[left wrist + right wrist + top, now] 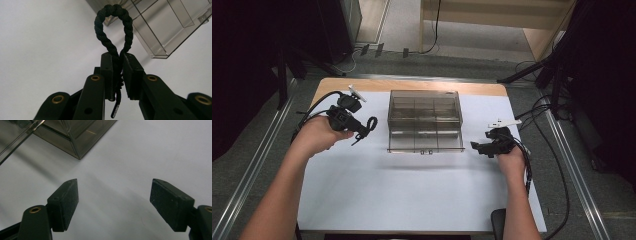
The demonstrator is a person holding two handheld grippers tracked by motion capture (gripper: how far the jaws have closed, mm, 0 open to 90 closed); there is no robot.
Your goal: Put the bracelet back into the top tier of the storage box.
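Observation:
A black braided cord (113, 27) forms a loop above my left gripper (117, 60), whose jaws are shut on its two strands; a cord end hangs down between the jaws. From the high view the left gripper (360, 131) holds the cord (368, 127) just left of a clear smoky compartment box (424, 120) with its lid up. My right gripper (476, 146) hovers at the box's right front corner, jaws wide open and empty. In the right gripper view its fingers (65, 202) frame bare white surface, with the box corner (72, 140) at upper left.
A white sheet (412, 190) covers the wooden table. Cables (542, 150) trail off the right side. Dark stands and floor rails flank the table on both sides.

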